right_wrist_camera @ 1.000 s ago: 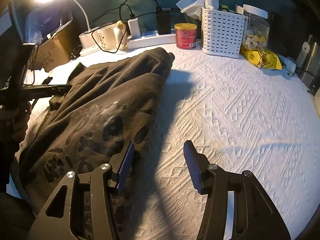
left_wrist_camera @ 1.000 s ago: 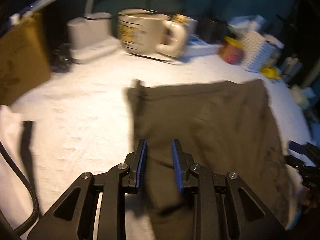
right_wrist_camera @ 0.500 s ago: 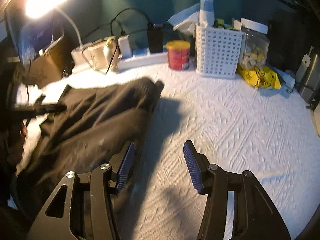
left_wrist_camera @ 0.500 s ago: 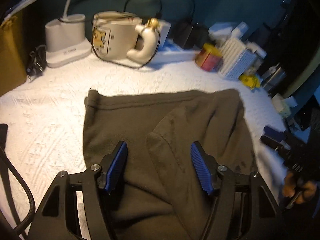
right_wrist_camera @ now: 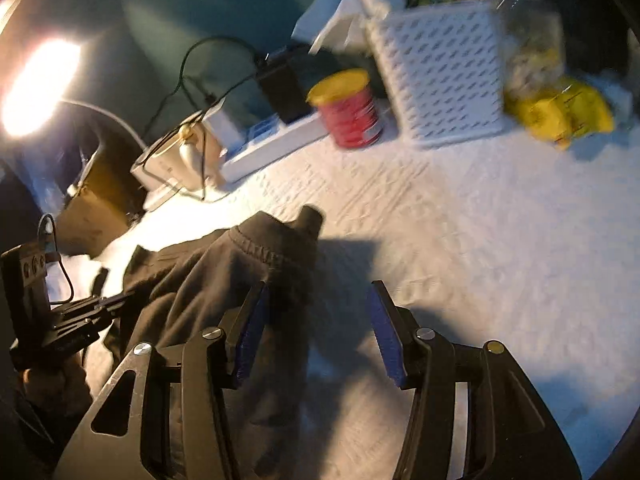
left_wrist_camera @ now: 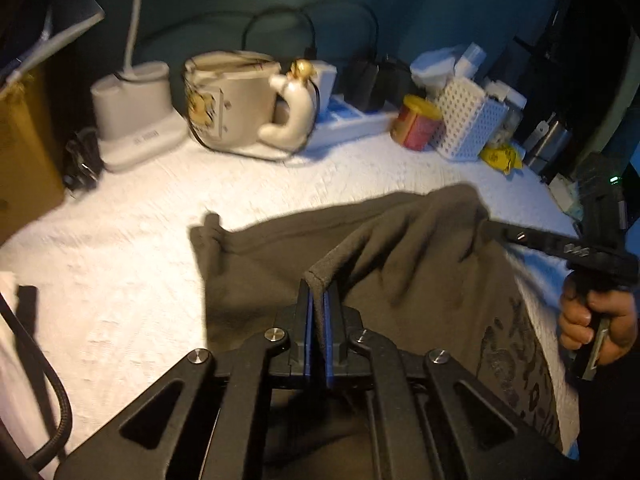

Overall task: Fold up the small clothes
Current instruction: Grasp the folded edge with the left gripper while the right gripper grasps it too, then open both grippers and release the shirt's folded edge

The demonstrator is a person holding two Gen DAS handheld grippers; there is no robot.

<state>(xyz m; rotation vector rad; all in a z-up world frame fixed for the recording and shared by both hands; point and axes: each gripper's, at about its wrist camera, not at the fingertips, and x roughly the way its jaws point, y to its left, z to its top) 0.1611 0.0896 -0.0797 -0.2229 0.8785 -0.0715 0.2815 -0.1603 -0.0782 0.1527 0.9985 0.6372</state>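
On white cloth (left_wrist_camera: 120, 280), L gripper (left_wrist_camera: 318, 300) pinches garment (left_wrist_camera: 400, 260) hem; R gripper (right_wrist_camera: 316, 332) wide apart.

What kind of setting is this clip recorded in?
Probably a home desk or bedside table, covered with a white textured cloth. A desk lamp, a large mug and a power strip line the back, and a dark garment lies on the cloth.

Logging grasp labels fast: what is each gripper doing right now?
Left gripper: closed, pinching a hemmed edge of the dark olive-brown fabric garment.
Right gripper: open, holding nothing, one finger beside the garment.
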